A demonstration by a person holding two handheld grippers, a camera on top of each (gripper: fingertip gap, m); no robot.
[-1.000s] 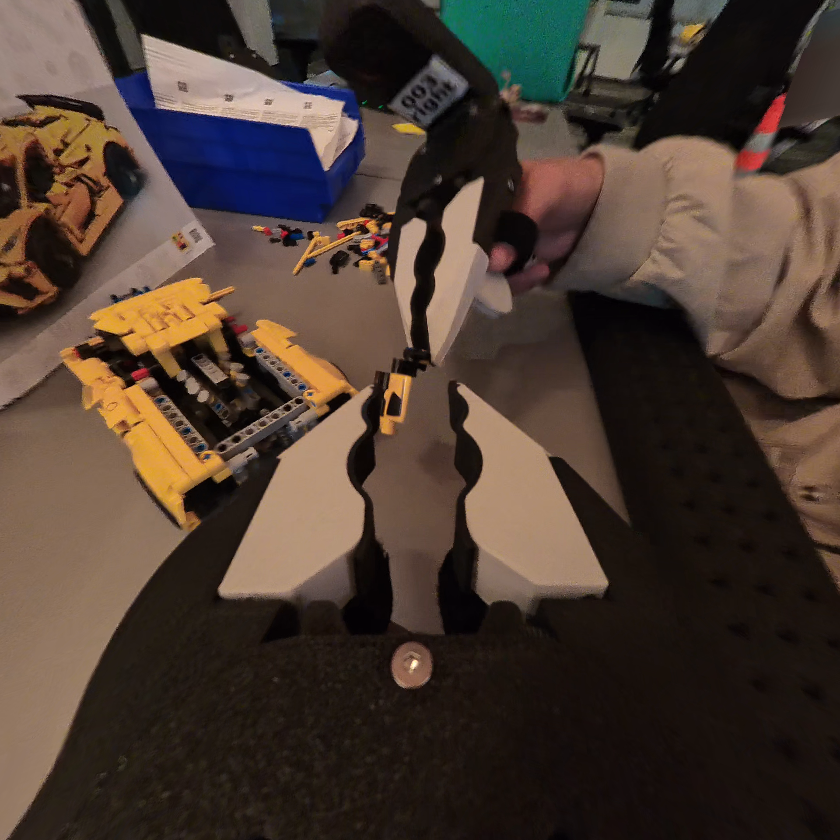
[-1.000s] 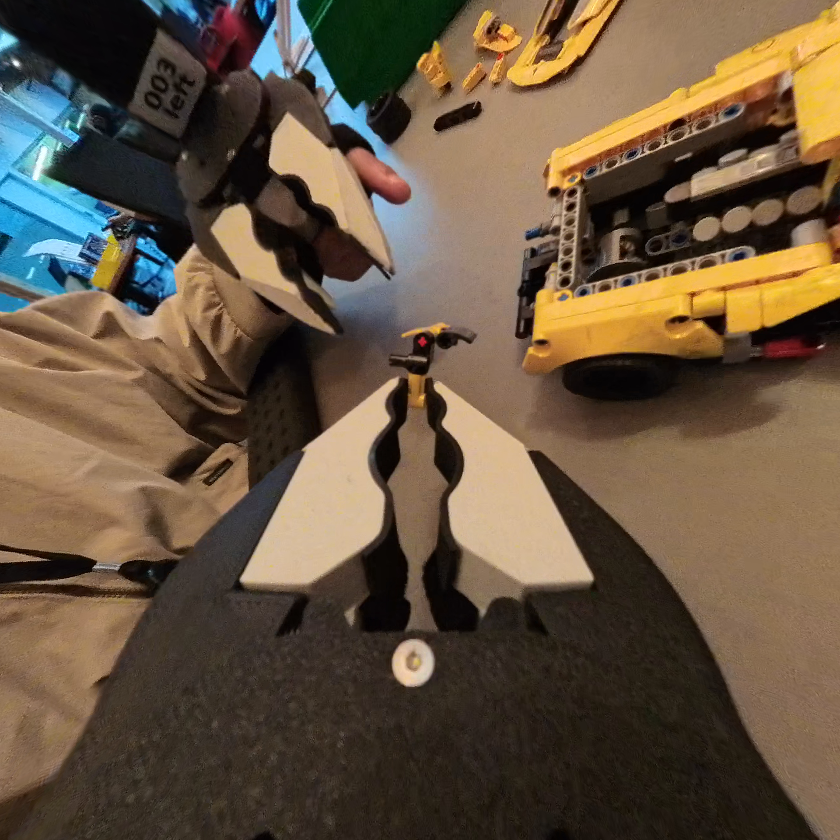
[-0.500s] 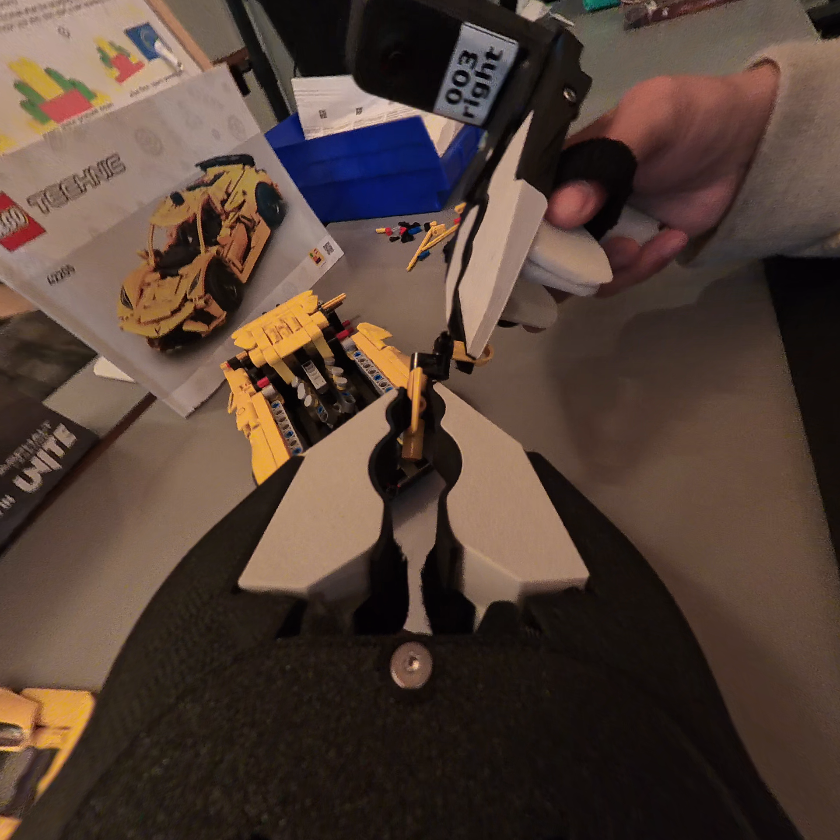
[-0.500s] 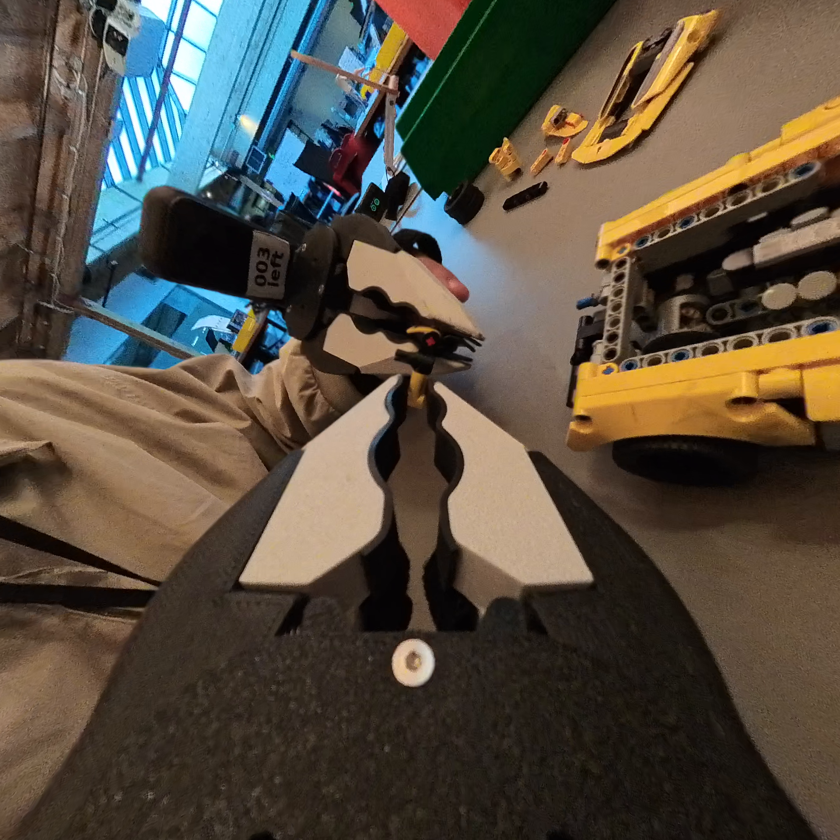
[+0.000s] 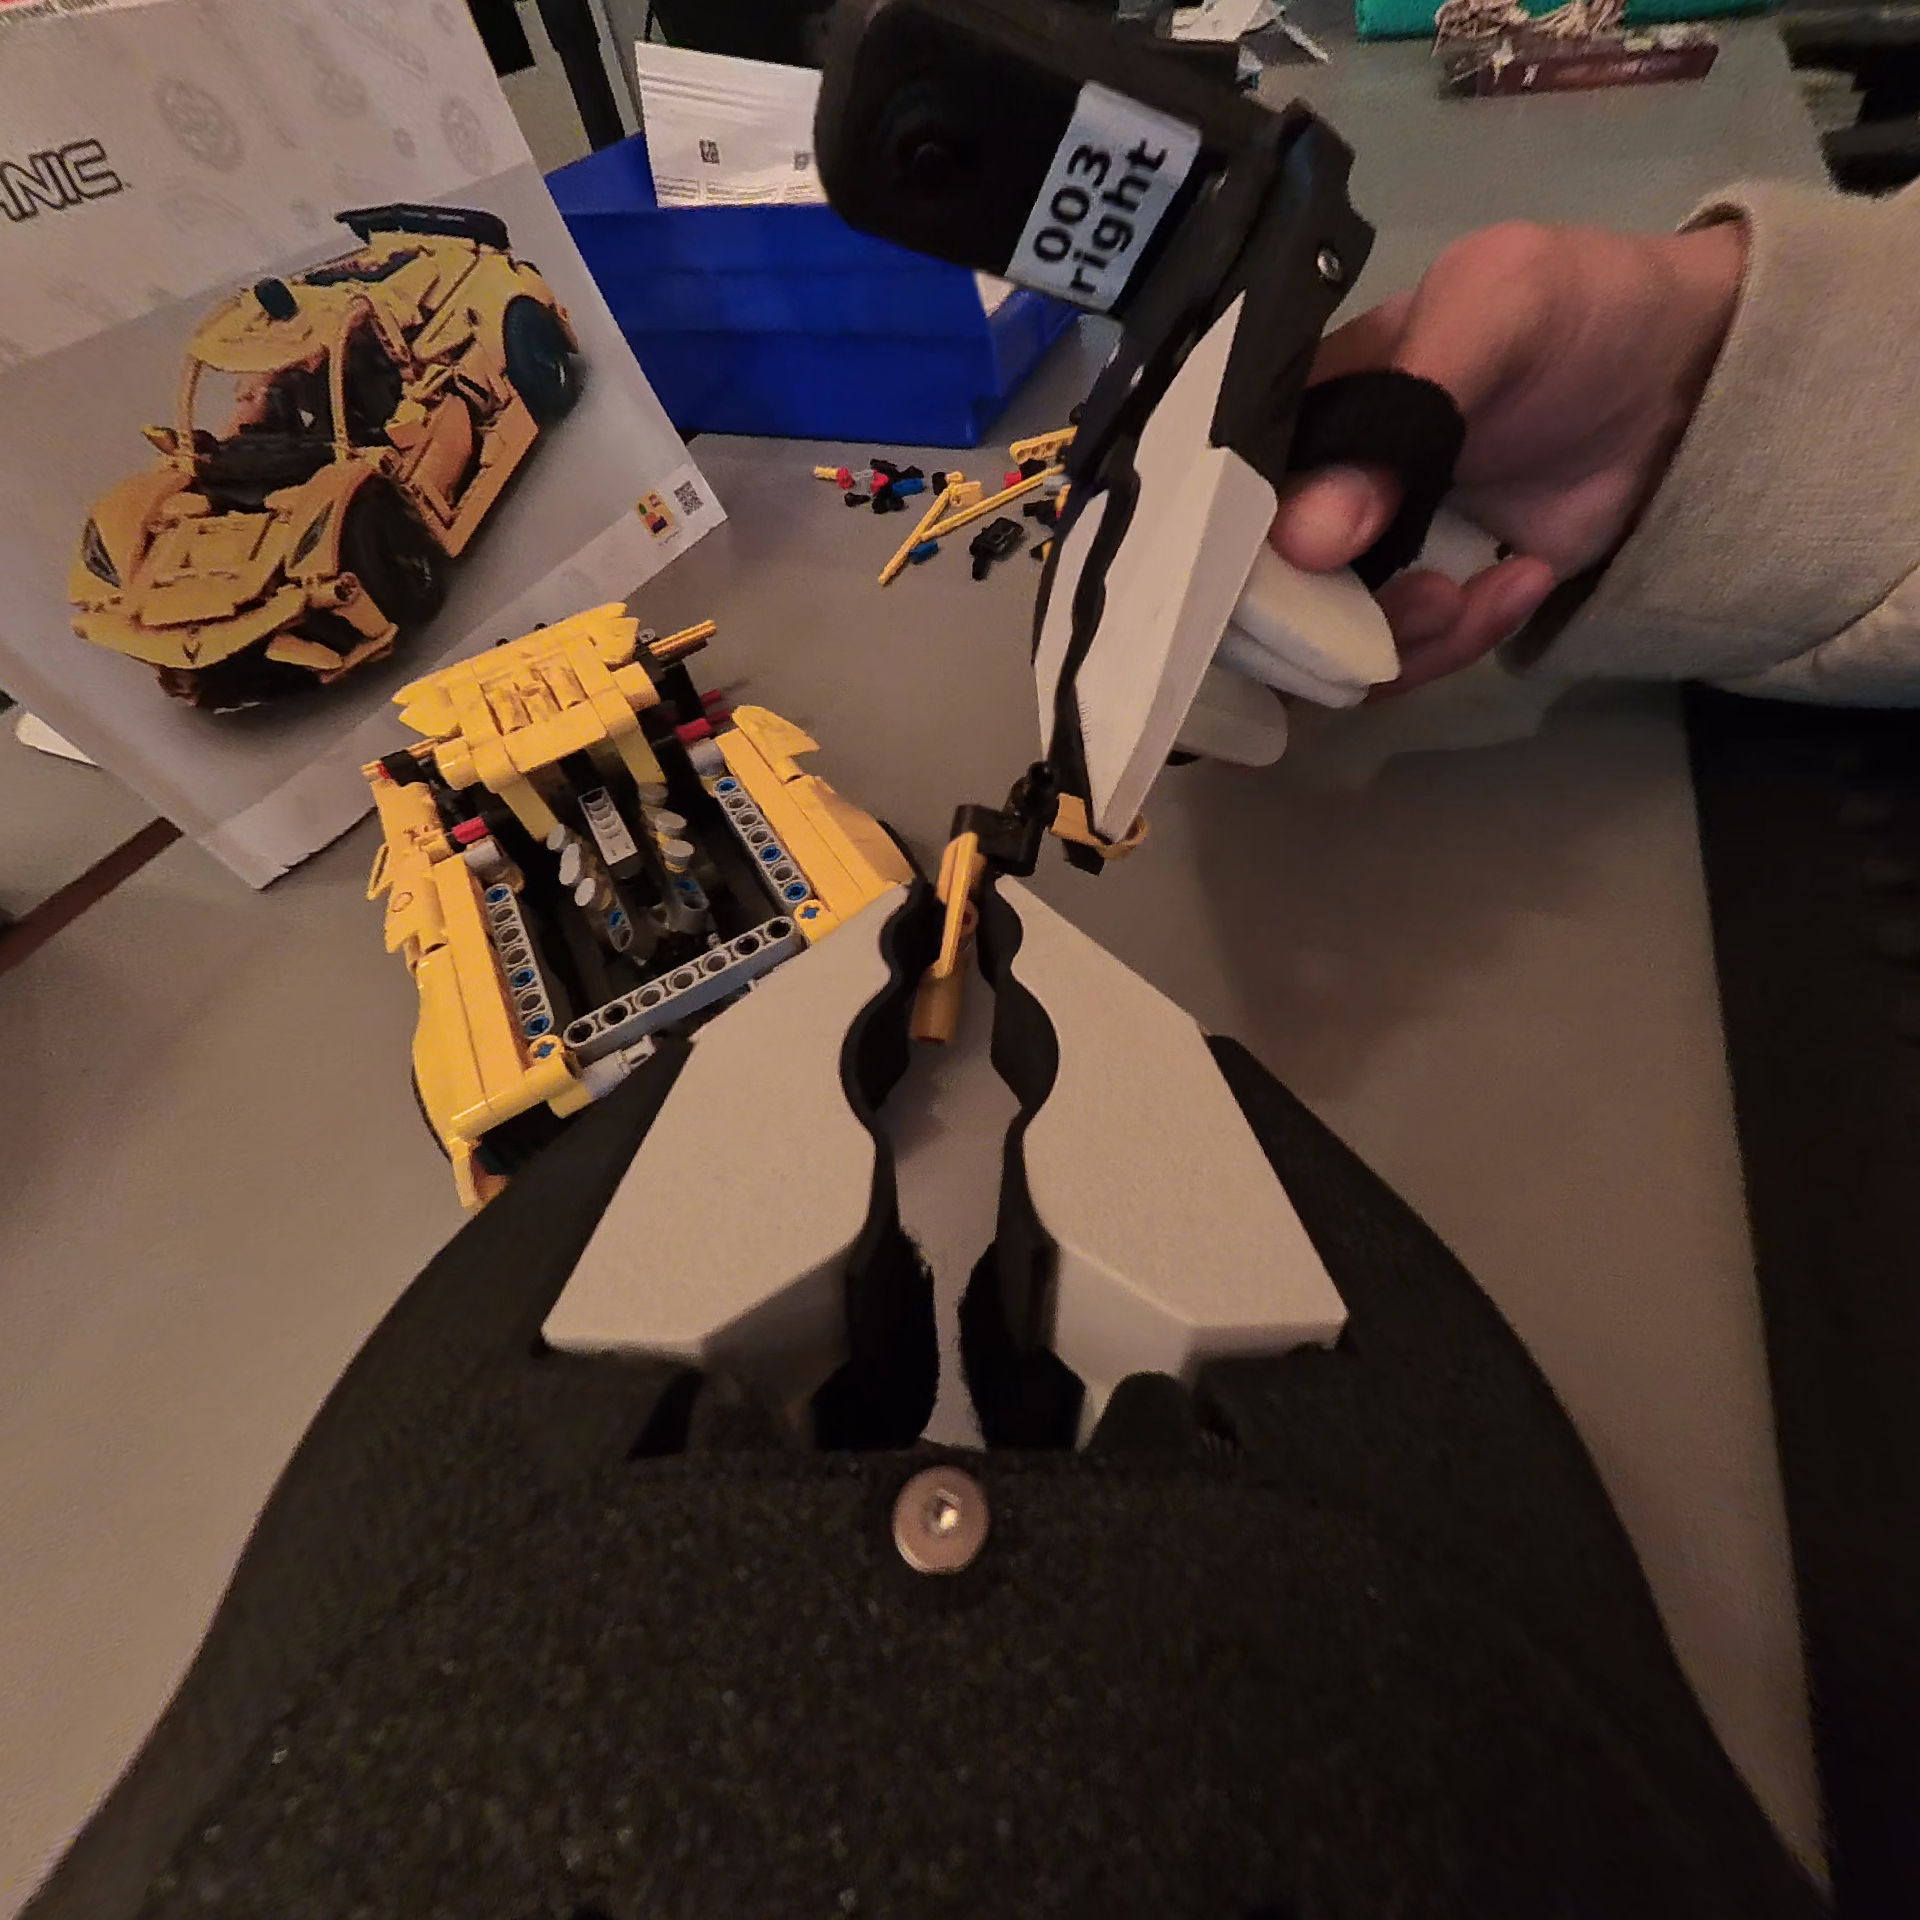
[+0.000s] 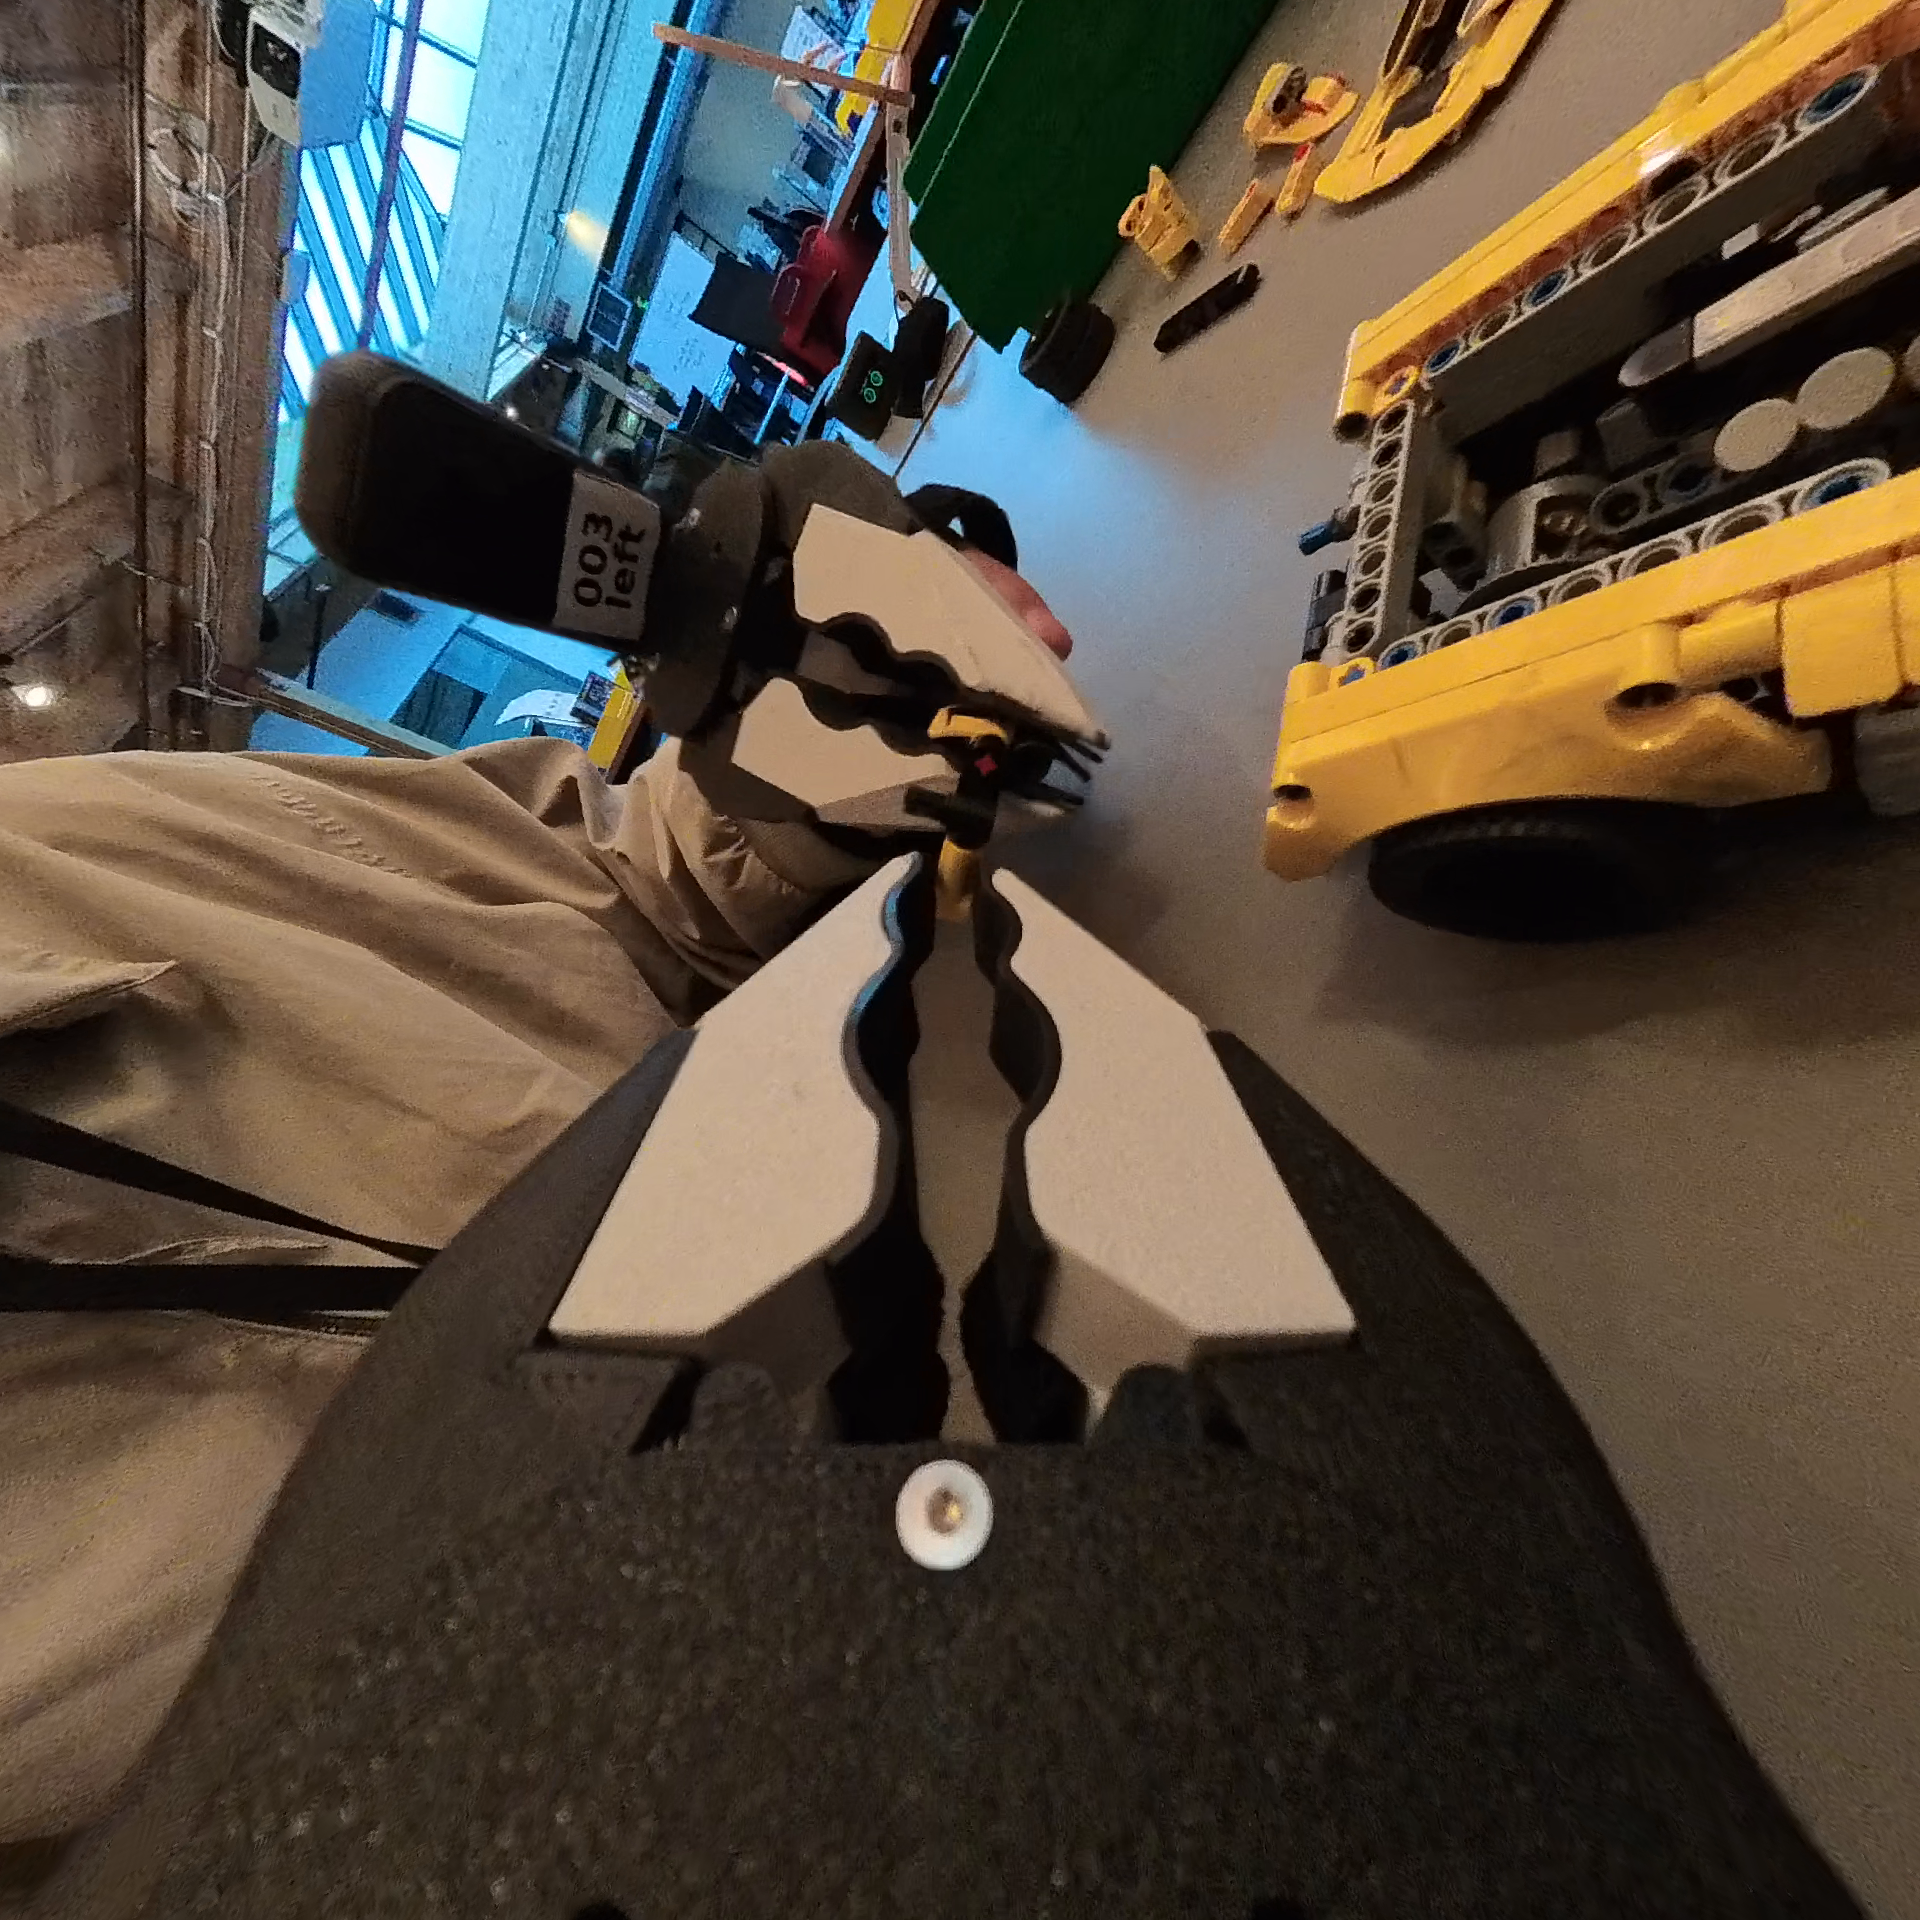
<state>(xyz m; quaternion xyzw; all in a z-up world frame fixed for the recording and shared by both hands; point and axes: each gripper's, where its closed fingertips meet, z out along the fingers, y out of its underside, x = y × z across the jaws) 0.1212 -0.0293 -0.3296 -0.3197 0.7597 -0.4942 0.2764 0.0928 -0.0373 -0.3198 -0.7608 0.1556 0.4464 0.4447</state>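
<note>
A small yellow and black brick assembly (image 5: 948, 940) with a red spot hangs in the air above the grey table (image 5: 208, 1143). My left gripper (image 5: 958, 888) is shut on its yellow bar. My right gripper (image 5: 1081, 810) comes down from above, shut on the other end. In the right wrist view my right gripper (image 6: 956, 871) pinches the yellow stub of the assembly (image 6: 961, 862), and my left gripper (image 6: 1075, 774) clamps it from the left. A half-built yellow brick car (image 5: 582, 894) stands on the table just left of both grippers; it also shows in the right wrist view (image 6: 1610, 520).
An instruction booklet (image 5: 312, 364) leans behind the car, beside a blue bin (image 5: 810, 312) holding papers. Loose small parts (image 5: 935, 499) lie in front of the bin. A black mat (image 5: 1818, 1039) lies at the right. A loose wheel (image 6: 1065, 338), yellow panels (image 6: 1392, 114) and a green box (image 6: 1039, 135) lie beyond.
One second ago my left gripper was open beside the assembly held by my right gripper. It has since closed on it. Both grippers now hold it together, barely moving.
</note>
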